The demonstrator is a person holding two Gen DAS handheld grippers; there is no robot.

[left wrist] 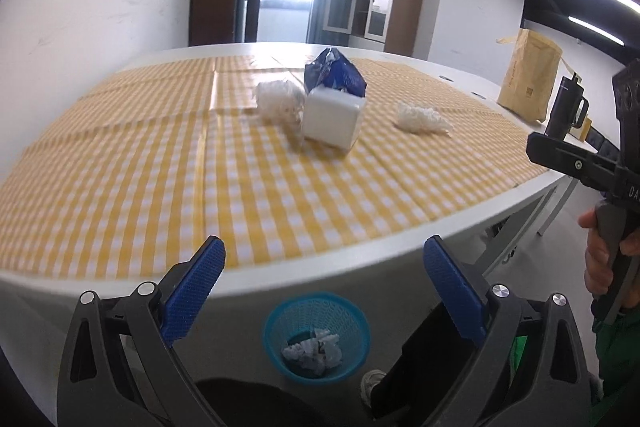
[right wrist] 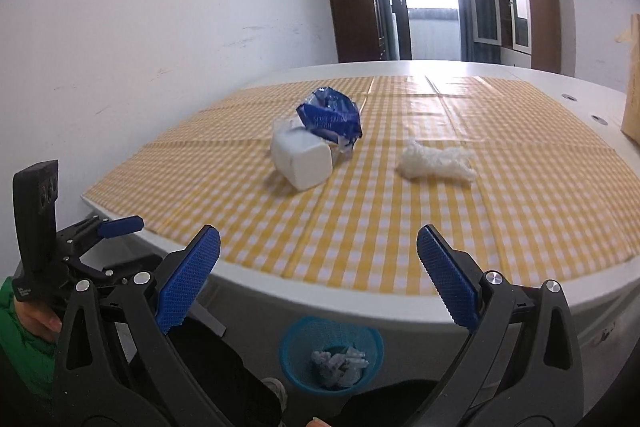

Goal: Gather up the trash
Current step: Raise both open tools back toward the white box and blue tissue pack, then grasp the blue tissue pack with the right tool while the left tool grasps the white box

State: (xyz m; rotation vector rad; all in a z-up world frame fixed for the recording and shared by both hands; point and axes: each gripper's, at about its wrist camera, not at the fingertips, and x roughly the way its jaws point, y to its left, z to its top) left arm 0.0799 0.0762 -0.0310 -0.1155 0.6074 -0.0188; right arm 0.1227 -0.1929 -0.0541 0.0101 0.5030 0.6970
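Trash lies on the yellow checked tablecloth (left wrist: 160, 155), gathered around a white box (left wrist: 333, 121) near the table's middle. A crumpled blue wrapper (left wrist: 334, 73) leans against the far side of the box, touching it. A wad of white tissue (left wrist: 278, 99) sits just beside the box on its left in the left wrist view; the right wrist view hides most of it behind the box. A second white wad (left wrist: 422, 118) lies apart to the right of the box. Below the table's near edge, in front of the box, a blue mesh bin (left wrist: 316, 337) stands on the floor with crumpled paper (left wrist: 314, 349) inside. The left gripper (left wrist: 324, 291) hangs over the bin, jaws spread wide and empty. The right gripper (right wrist: 318, 281) is likewise parted, holding nothing. A brown paper bag (left wrist: 528, 77) and a dark mug (left wrist: 566, 105) stand far right of the box.
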